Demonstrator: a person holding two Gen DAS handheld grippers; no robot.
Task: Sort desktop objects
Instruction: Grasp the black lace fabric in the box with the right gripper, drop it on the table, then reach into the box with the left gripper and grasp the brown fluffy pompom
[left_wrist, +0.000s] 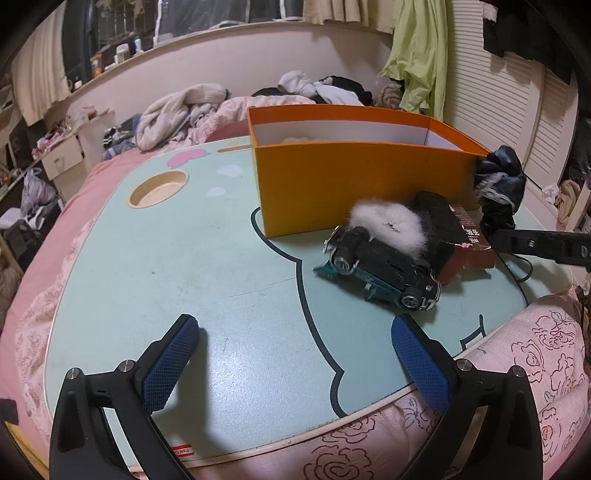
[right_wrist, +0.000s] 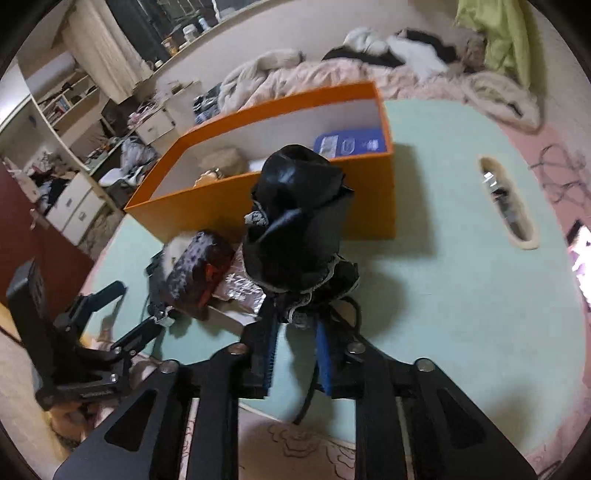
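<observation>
Black fabric bundle (right_wrist: 295, 221), satin-looking with a pale lace edge, stands centre frame in the right wrist view, its lower frill caught between the blue pads of the right gripper (right_wrist: 295, 354); jaws nearly pressed together, pinching only that thin hem. In the left wrist view the same bundle (left_wrist: 498, 184) shows at the right edge, held up against the near right corner of the orange box (left_wrist: 354, 184). It appears off the table, though contact below is hidden. Likely step: carrying the bundle to drop it into the box. Risk one: the grip is on little cloth, so the bulk sagging above or beside the pads could pull the hem free, and the bundle would fall short, outside the box wall. Risk two: a dark cord (right_wrist: 314, 391) trails from the fabric down past the pads; it could snag on the fingers at release. Risk three: just left of the bundle sit a brown packet (right_wrist: 201, 269) with foil showing, a white fluffy thing (left_wrist: 384, 225) and an overturned toy car (left_wrist: 384, 269), all crowded together at the box front; a low swing could knock them. The box already holds a blue packet (right_wrist: 349, 144) and a tan furry item (right_wrist: 223, 162). Left gripper (left_wrist: 295, 354) hangs low in its frame, jaws spread wide, holding nothing, over the pale green table (left_wrist: 184, 258).
</observation>
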